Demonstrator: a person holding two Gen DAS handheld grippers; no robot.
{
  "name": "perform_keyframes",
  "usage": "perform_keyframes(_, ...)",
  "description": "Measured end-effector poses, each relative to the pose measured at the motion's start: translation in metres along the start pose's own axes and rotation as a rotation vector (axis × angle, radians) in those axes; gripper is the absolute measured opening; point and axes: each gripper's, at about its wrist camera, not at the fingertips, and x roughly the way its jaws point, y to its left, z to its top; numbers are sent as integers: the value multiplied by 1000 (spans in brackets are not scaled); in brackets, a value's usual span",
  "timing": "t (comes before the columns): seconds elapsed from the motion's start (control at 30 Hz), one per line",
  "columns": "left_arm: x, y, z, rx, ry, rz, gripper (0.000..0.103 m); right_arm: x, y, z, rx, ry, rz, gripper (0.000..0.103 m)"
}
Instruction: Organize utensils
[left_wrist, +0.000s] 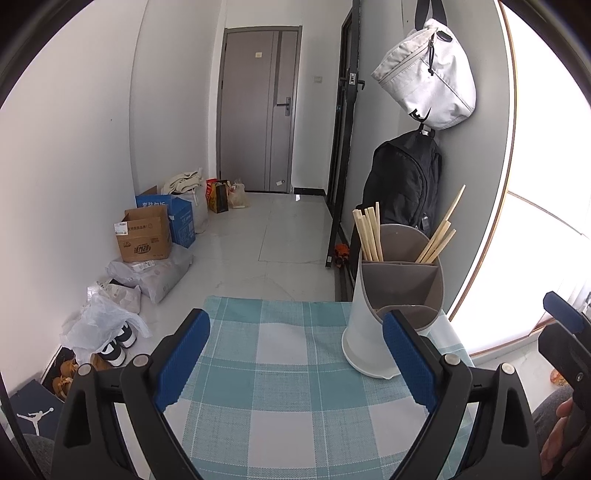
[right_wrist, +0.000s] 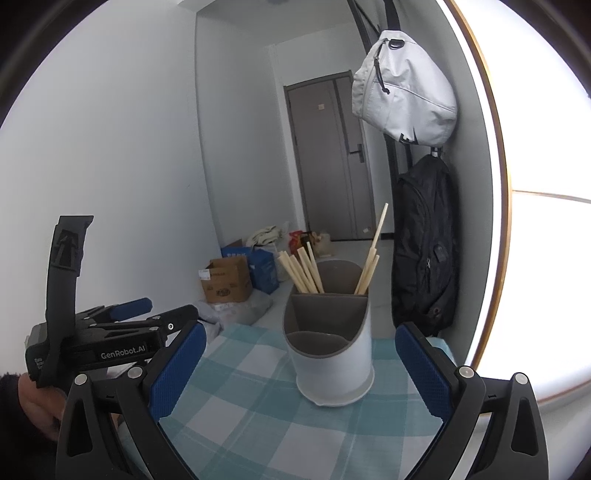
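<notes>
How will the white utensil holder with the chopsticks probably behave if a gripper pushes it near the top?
The utensil holder looks tall against its base, so a high push would likely tip it rather than slide it. The checked tablecloth under it may add grip. The chopsticks lean loosely and would probably rattle or shift.
</notes>
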Motion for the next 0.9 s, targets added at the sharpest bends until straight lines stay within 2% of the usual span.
perform_keyframes(0.23, 6, 3, 0, -31, 27, -8, 92, -2, -1, -1, 1, -9, 0, 103)
perform_keyframes(0.47, 4, -4, -1, 20, 1, 10, 92, -1, 0, -1, -4, -10, 2, 103)
perform_keyframes(0.77, 3, 3, -2, -16, 9, -3, 92, -2, 0, -1, -2, -11, 6, 103)
perform_keyframes(0.9, -1, 1, -1, -2, -22, 16, 92, 1, 0, -2, 1, -5, 10, 103)
